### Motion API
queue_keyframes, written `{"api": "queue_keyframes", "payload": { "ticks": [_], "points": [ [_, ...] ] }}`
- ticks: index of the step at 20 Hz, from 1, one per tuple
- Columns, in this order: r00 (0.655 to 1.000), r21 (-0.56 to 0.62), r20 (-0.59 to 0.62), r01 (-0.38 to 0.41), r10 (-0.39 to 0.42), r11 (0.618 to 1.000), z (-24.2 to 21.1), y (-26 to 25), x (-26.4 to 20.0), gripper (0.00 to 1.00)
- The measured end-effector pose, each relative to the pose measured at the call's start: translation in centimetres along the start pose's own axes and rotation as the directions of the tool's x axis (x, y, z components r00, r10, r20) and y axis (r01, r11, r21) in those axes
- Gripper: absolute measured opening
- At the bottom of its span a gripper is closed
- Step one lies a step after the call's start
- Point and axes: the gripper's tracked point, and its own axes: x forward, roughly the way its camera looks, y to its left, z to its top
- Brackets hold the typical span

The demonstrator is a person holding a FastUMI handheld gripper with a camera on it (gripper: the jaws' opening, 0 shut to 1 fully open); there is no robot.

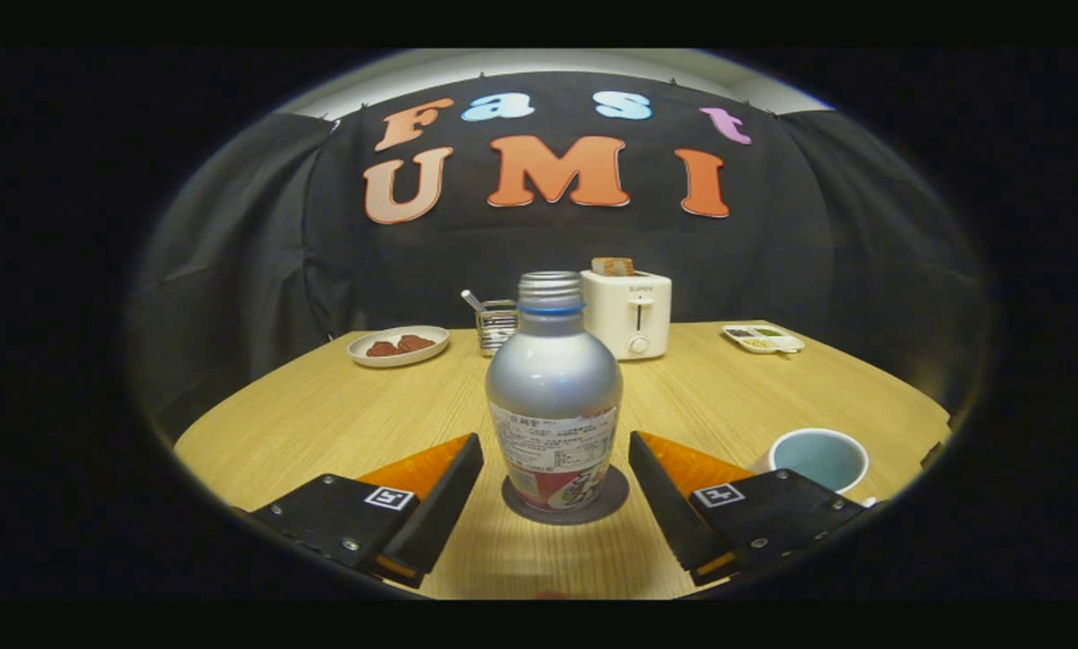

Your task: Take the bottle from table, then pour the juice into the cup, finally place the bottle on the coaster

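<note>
Far across the wooden counter [323, 415]: a plate of brown food [398, 346], a metal utensil holder [496, 324], a white toaster [627, 314], a divided snack tray [762, 338]

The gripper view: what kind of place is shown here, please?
Probably a staged breakfast table in a recording booth: a toaster with bread, a plate of food and a bottle on a coaster stand on a wooden table. The open gripper flanks the bottle.
</note>
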Motion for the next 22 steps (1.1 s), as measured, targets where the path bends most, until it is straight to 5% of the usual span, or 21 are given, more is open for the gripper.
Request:
{"api": "queue_keyframes", "payload": {
  "ticks": [6, 22],
  "points": [
    [0.995, 0.069, 0.096, -0.045, 0.038, 0.997, 1.9, 0.8, -3.9, 0.97],
    [0.951, -0.053, 0.307, -0.026, 0.041, 0.998, 8.1, 3.4, -15.7, 0.97]
  ]
}}
